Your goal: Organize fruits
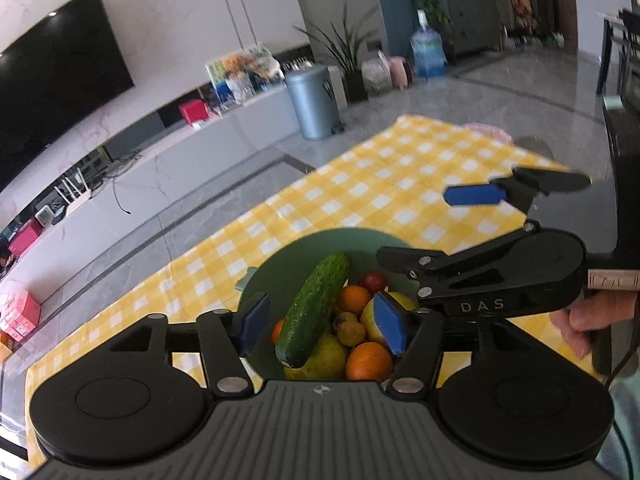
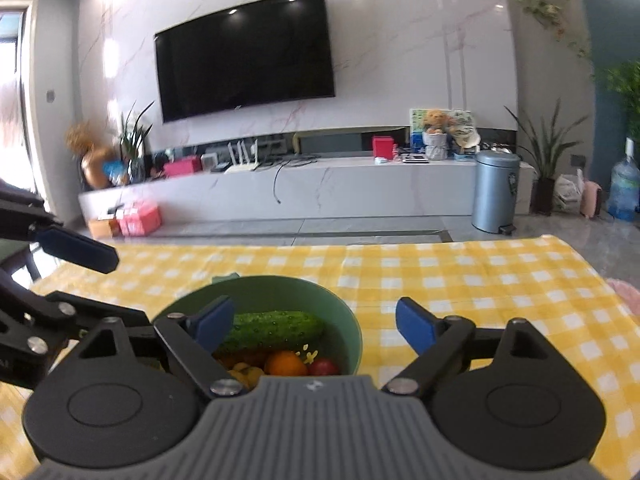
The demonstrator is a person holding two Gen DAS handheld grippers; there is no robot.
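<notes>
Both claws hang wide open and empty over the green bowl [image 1: 280,256] on the desk [image 2: 480,280]: left claw [image 1: 324,324], right claw [image 2: 316,324]. Its cucumber [image 1: 312,308] lies atop oranges [image 1: 368,360], looking firm, bumpy and light; grip mid-length.

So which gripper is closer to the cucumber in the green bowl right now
Left. The left gripper hangs open right over the cucumber, its fingers either side in that view. The right gripper is open too, mostly off to the bowl's side.
</notes>
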